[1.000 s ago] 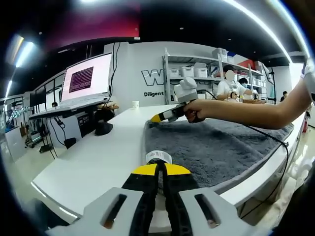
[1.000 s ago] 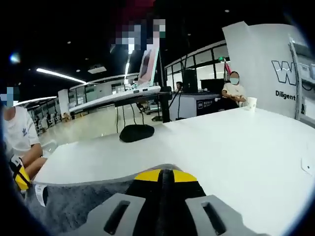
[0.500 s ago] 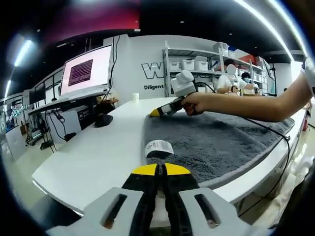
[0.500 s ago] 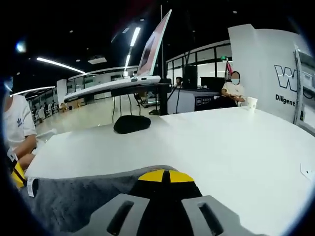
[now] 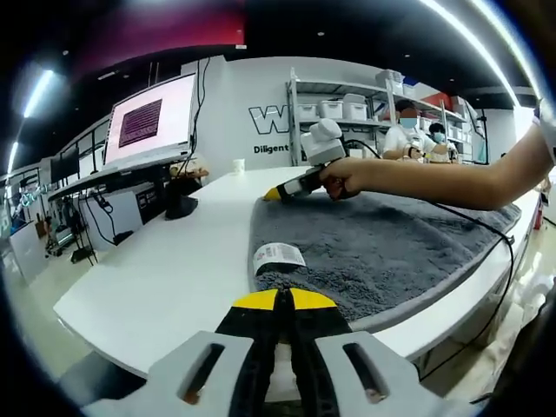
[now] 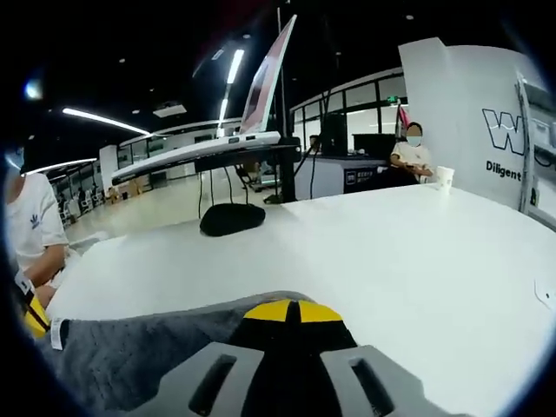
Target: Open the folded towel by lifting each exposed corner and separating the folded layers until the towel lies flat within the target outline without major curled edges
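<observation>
Towel: grey towel [image 5: 382, 252] spread across the white table [image 5: 165, 278], white label [image 5: 276, 257] up at its near corner.
Left gripper: left gripper [image 5: 280, 301] pinched tight on that near edge.
Right gripper: right gripper [image 6: 295, 310] clamped on the far corner, a hand [image 5: 347, 178] holding it.
Beyond: laptop [image 5: 152, 130] on a stand, paper cup [image 6: 445, 179].

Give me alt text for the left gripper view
A grey towel lies spread on a white table, its white label just beyond the closed left gripper. At the towel's far corner, a hand holds the right gripper.
</observation>
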{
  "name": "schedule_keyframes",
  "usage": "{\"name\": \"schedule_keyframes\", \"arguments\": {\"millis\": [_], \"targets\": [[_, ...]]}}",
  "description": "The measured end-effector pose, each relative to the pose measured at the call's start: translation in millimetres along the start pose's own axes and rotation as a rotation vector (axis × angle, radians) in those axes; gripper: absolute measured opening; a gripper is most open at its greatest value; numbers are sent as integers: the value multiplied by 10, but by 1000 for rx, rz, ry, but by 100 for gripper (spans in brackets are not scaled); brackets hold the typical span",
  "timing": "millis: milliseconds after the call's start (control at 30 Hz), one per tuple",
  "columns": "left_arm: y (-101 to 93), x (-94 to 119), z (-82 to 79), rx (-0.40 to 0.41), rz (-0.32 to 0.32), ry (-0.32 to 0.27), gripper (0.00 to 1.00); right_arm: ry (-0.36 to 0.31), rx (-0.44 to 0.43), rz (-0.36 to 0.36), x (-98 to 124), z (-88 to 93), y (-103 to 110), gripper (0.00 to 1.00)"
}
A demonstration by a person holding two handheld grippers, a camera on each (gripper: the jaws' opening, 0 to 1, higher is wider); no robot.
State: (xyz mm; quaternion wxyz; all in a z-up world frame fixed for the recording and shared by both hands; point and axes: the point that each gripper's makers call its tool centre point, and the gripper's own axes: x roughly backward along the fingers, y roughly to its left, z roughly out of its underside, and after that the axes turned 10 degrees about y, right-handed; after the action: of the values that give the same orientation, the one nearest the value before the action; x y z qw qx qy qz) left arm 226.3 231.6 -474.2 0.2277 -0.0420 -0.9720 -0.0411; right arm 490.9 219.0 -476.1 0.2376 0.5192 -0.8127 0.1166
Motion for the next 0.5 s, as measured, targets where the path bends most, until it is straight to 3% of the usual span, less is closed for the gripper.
{"name": "schedule_keyframes", "arguments": {"millis": [167,267,367,500], "targets": [[2,-1,-1,3,1,2,2,-5,-26,-3,2,-19,-4,0],[3,14,-22,-8,-7,0,4,-7,91,50,16,-40,-8,3],[7,29,-42,-6,-10,-9,5,-22,117,64,15,-101,-27,14],[22,41,-68,-27,-13,-10,6,-27,139,59,44,-162,-13,14]]}}
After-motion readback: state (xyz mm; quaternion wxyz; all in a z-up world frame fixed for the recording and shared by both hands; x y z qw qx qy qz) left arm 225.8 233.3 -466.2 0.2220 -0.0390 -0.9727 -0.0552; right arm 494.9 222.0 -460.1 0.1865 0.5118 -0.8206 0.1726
